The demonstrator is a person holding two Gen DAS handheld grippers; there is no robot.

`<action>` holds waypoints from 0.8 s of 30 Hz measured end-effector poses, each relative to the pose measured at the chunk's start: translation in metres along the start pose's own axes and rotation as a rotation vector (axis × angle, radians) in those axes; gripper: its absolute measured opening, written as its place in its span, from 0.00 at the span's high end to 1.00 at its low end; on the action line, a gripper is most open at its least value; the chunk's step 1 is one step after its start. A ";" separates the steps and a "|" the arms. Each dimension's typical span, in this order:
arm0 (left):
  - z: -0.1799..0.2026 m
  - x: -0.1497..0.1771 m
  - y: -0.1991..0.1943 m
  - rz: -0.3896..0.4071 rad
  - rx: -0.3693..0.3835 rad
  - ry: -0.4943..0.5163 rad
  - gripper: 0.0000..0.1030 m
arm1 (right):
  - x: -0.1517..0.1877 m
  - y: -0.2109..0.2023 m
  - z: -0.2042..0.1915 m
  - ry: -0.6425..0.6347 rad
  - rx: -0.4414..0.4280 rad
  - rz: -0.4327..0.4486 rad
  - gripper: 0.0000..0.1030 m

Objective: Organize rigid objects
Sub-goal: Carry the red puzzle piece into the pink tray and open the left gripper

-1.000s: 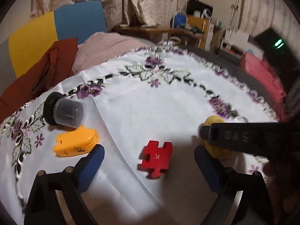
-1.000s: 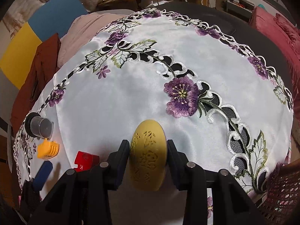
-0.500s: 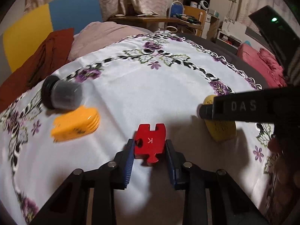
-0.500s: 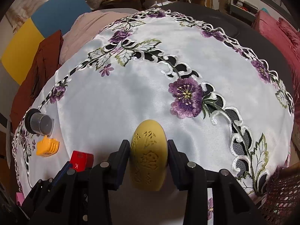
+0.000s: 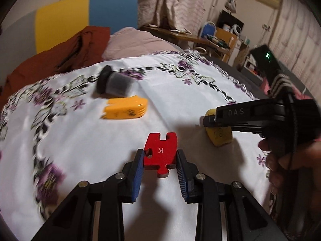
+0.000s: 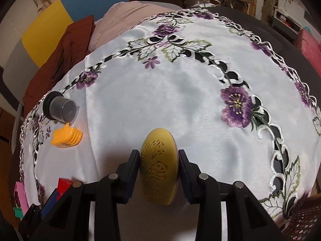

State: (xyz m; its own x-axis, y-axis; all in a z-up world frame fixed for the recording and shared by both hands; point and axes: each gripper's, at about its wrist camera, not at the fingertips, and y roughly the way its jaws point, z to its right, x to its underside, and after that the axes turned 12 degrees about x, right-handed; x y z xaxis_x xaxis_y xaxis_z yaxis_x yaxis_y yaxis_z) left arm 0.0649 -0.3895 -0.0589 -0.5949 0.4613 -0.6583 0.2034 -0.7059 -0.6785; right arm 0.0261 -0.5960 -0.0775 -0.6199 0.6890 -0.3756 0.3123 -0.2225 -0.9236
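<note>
A clear canister [image 6: 63, 108] with a black lid lies tipped beside an orange clip [image 6: 66, 137]; its contents are unclear. The left gripper [image 5: 160, 164] clamps a red "K" puzzle piece [image 5: 160, 153]. The right gripper's [image 6: 158, 168] jaws are closing on the embossed yellow oval [image 6: 158, 168] over the tablecloth [image 6: 160, 92].

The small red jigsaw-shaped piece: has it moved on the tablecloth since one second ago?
Cannot tell. The red jigsaw-shaped piece is now between the left gripper's pads; against the orange clip, camera motion may explain any shift.

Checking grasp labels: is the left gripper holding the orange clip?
No. The left gripper is shut on the red puzzle piece, while the orange clip lies apart on the tablecloth.
</note>
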 end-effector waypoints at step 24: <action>-0.097 0.113 -0.203 0.251 -0.217 -0.279 0.69 | 0.017 0.001 -0.056 -0.344 0.243 0.090 0.56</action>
State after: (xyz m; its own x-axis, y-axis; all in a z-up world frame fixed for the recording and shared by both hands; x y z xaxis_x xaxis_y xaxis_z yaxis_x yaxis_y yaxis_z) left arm 0.0323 -0.1424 -0.0273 -0.6872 0.1060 -0.7187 0.5098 -0.6344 -0.5810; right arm 0.0568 -0.5458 -0.0808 -0.8144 0.3985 -0.4218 0.2235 -0.4555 -0.8617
